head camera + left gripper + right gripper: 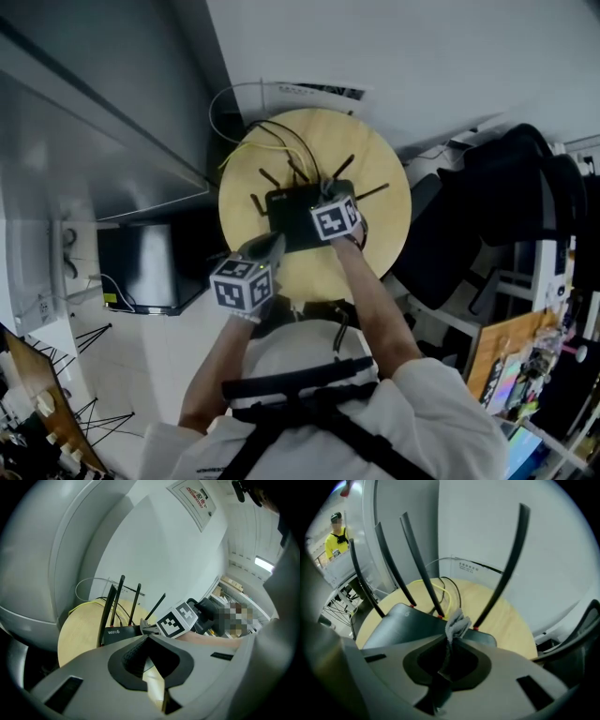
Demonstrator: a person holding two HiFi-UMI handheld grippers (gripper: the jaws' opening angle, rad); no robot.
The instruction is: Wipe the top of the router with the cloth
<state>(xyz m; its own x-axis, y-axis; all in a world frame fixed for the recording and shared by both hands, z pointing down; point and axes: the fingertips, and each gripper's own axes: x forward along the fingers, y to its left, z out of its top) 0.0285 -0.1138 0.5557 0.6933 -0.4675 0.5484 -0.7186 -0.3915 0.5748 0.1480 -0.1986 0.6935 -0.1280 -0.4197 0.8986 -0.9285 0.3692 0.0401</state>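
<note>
- The black router (pixel 298 214) sits in the middle of the round wooden table (pixel 386 183) with its antennas raised. Yellow and black cables (pixel 445 591) trail behind it.
- The right gripper (pixel 451 641) is clenched on a grey cloth (pixel 457 622). The bunched tip of the cloth pokes out over the router's top, and it seems to touch the top, though the contact itself is hidden.
- The left gripper (pixel 147 639) has its jaws closed together with nothing between them. It hovers at the table's near edge, apart from the router.
</note>
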